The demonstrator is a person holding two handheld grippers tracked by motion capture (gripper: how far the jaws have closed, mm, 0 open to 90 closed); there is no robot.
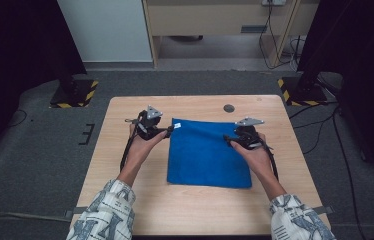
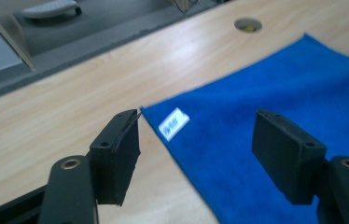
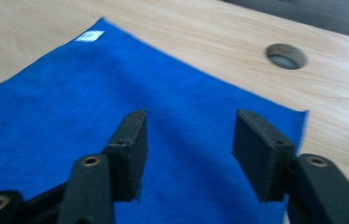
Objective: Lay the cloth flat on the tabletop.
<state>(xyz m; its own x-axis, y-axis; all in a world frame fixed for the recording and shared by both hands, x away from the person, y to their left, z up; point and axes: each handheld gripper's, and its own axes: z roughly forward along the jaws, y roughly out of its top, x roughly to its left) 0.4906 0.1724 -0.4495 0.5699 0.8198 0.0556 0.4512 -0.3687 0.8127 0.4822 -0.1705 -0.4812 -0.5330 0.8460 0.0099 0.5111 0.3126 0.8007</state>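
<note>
A blue cloth (image 1: pixel 207 153) lies flat on the wooden table (image 1: pixel 195 210), with a small white label (image 2: pixel 173 123) at its far left corner. My left gripper (image 1: pixel 167 131) hovers at that corner; its jaws stand open on either side of the label (image 2: pixel 196 144), and nothing is pinched. My right gripper (image 1: pixel 228 139) is over the cloth's far right corner (image 3: pixel 298 116). There its jaws are apart above the blue fabric (image 3: pixel 189 154) and hold nothing.
A round cable hole (image 1: pixel 229 108) sits in the table beyond the cloth. Two black stands with yellow-striped bases (image 1: pixel 75 92) (image 1: pixel 300 90) flank the table's far side. Cables trail on the grey floor at right. Bare wood surrounds the cloth.
</note>
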